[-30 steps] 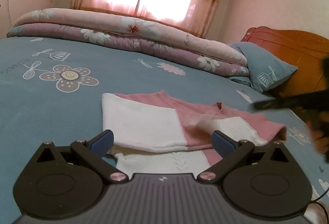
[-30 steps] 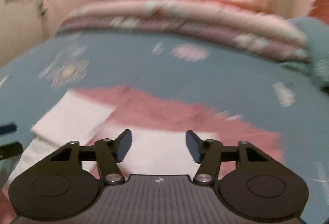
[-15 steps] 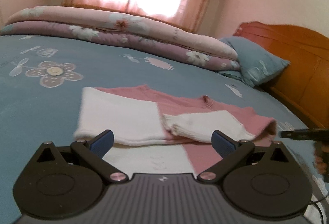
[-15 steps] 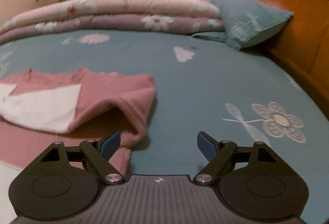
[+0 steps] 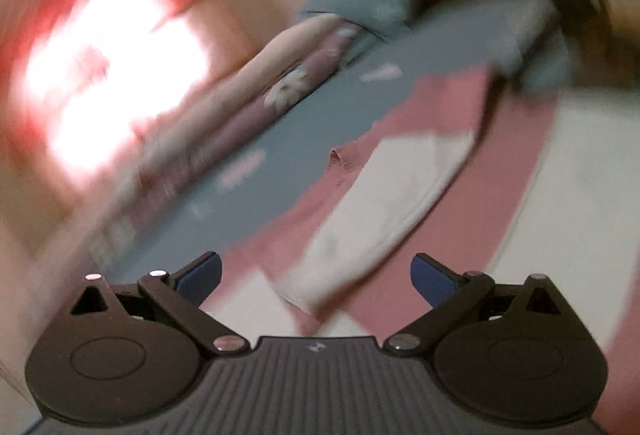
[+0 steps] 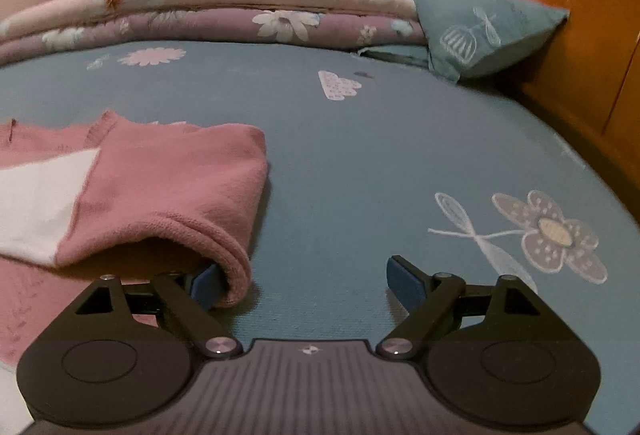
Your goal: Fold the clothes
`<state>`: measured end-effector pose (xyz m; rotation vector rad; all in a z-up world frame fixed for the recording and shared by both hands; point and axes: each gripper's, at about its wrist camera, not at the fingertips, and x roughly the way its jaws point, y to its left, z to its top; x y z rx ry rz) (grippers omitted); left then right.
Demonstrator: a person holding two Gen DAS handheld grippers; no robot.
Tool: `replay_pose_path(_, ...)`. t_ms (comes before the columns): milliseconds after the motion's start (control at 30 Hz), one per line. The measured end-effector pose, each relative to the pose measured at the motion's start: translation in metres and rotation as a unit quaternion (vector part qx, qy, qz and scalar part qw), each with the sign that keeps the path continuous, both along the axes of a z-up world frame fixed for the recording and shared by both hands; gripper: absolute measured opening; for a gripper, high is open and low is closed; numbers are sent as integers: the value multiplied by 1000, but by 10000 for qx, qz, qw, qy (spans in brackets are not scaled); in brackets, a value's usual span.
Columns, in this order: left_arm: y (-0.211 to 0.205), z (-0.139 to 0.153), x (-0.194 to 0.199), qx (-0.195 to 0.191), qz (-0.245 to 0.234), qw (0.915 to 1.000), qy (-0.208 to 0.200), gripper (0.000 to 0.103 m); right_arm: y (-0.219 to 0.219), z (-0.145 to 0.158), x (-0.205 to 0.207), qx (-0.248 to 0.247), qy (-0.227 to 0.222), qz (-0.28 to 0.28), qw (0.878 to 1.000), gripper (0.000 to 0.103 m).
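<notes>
Right wrist view: your right gripper (image 6: 302,277) spread, nothing pinched, pink-and-white sweater (image 6: 160,191) at nine o'clock on the blue bedsheet (image 6: 360,155). Sleeves folded in; body fold remains. Left gripper (image 5: 316,271) spread above it, empty, jaws just narrowing.

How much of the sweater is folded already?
Both sleeves of the pink and white knitted sweater look folded across its body. Neither the left gripper nor the right gripper holds anything; the right's jaws straddle the folded shoulder edge. Folding the body remains.
</notes>
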<state>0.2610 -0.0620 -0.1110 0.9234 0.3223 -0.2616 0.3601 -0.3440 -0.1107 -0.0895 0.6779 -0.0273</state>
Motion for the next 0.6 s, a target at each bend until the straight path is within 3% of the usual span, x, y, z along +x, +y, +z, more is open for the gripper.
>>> replay_pose_path(67, -14, -20, 5, 1095, -203, 9930, -386, 68, -2, -1, 0, 68, 16, -4, 10000, 88)
replay_pose_path(100, -16, -25, 9, 1334, -246, 9902, -323, 55, -3, -1, 0, 102, 26, -3, 9999, 88)
replay_pose_path(200, -15, -31, 18, 1509, -237, 9883, 43, 50, -7, 0, 2, 217, 62, 0, 9997, 88)
replay_pose_path(233, -12, -29, 20, 1434, -156, 9894, 148, 50, -8, 0, 3, 268, 75, -6, 9996, 88)
replay_pose_path(267, -8, -20, 24, 1032, 30, 9935, 479, 50, -10, 0, 3, 317, 88, -13, 9995, 88)
replay_pose_path(300, -1, -8, 30, 325, 234, 9947, 950, 51, -10, 0, 3, 346, 97, -10, 9994, 88)
replay_pose_path(333, 11, 5, 39, -534, 466, 9879, 1382, 51, -11, 0, 4, 364, 104, -3, 9993, 88)
replay_pose_path(367, 26, 16, 48, -1420, 710, 9712, 1779, 51, -12, -1, 4, 383, 110, -1, 9992, 88)
replay_pose_path(433, 57, 35, 65, -3077, 1134, 9134, 2413, 50, -12, -1, 5, 423, 125, -10, 9990, 88)
replay_pose_path(467, 74, 39, 73, -3812, 1296, 8774, 2608, 50, -12, -1, 5, 432, 125, -14, 9990, 88)
replay_pose_path(500, 91, 39, 80, -4508, 1488, 8345, 2798, 50, -12, -1, 4, 439, 123, -16, 9990, 88)
replay_pose_path(567, 116, 29, 90, -5492, 1755, 7525, 3183, 48, -13, -1, 4, 461, 124, -14, 9989, 88)
replay_pose_path(600, 123, 24, 95, -5778, 1824, 7237, 3303, 49, -14, -1, 4, 487, 130, -16, 9987, 88)
